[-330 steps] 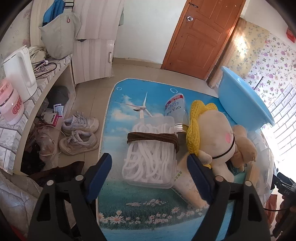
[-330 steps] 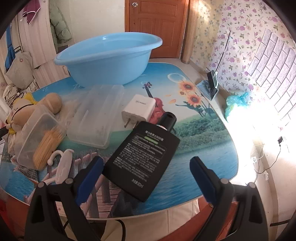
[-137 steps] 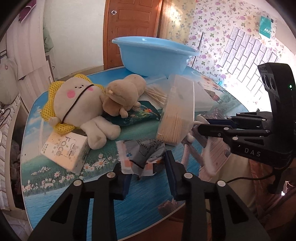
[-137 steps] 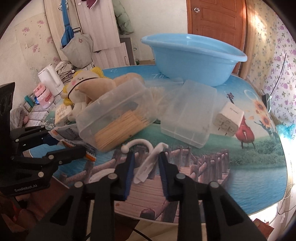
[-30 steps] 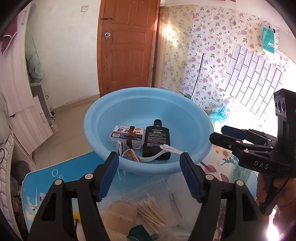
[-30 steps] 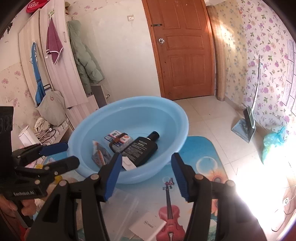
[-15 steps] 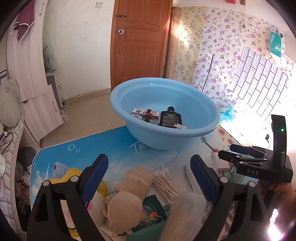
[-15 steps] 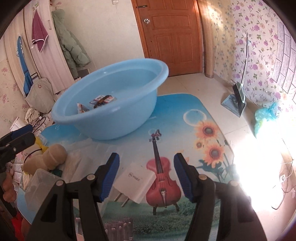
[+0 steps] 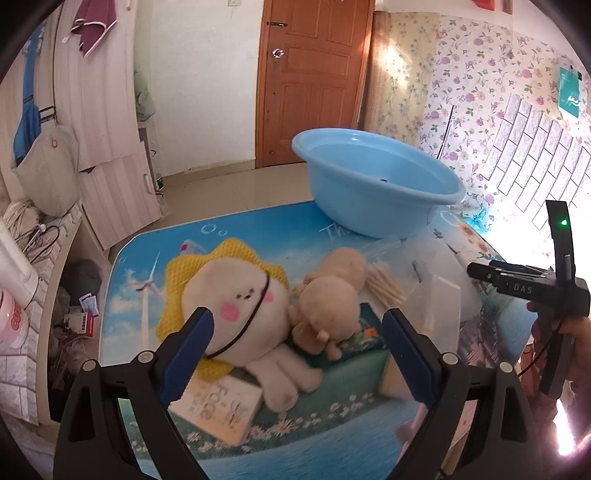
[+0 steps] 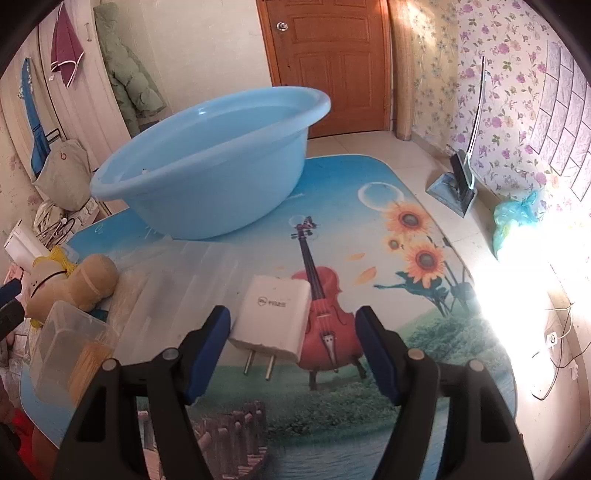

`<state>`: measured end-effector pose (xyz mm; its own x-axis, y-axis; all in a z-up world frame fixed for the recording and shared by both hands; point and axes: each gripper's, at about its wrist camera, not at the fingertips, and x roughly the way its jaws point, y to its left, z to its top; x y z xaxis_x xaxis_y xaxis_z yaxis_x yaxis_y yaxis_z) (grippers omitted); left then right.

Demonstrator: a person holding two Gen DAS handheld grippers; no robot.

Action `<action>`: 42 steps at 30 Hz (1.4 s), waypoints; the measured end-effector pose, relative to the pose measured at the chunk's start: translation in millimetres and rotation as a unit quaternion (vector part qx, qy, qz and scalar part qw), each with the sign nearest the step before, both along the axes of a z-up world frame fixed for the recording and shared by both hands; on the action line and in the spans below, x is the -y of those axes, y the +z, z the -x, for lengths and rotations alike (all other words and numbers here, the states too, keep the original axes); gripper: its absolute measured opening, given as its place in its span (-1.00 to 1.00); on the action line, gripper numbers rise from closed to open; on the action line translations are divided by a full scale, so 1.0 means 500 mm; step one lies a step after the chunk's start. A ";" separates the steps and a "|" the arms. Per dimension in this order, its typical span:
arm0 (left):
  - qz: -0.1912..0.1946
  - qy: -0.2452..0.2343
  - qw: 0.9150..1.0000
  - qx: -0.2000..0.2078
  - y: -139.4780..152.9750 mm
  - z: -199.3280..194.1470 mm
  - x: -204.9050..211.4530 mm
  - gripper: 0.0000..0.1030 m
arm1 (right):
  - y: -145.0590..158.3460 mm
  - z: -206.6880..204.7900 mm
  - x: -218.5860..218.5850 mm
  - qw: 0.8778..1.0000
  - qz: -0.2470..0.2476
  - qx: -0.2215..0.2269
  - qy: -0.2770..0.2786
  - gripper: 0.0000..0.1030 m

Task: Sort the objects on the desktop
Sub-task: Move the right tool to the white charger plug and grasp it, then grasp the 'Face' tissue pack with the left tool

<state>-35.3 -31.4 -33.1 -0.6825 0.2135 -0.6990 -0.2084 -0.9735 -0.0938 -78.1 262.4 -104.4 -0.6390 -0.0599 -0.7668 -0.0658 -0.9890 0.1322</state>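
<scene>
Jaws apart, empty | white charger flat, prongs toward right gripper

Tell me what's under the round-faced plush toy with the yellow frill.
A white "Face" box sticks out from beneath the plush toy, lying on the table. How far the box runs under it is hidden.

Home rm: wooden door, floral wallpaper, coat & towel hung.

White charger flat on table, prongs toward camera; blue basin behind.
</scene>
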 end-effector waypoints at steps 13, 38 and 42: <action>0.002 0.051 0.998 0.046 -0.087 -0.057 0.107 0.79 | -0.010 -0.006 0.019 1.000 -0.024 -0.007 0.008 0.35; 0.032 0.010 0.998 0.059 -0.110 -0.041 0.079 0.33 | -0.014 -0.056 0.021 0.999 -0.020 0.006 0.043 -0.24; 0.042 -0.003 0.997 0.063 -0.107 -0.052 0.072 0.33 | -0.015 -0.056 0.021 0.999 -0.020 0.007 0.047 -0.24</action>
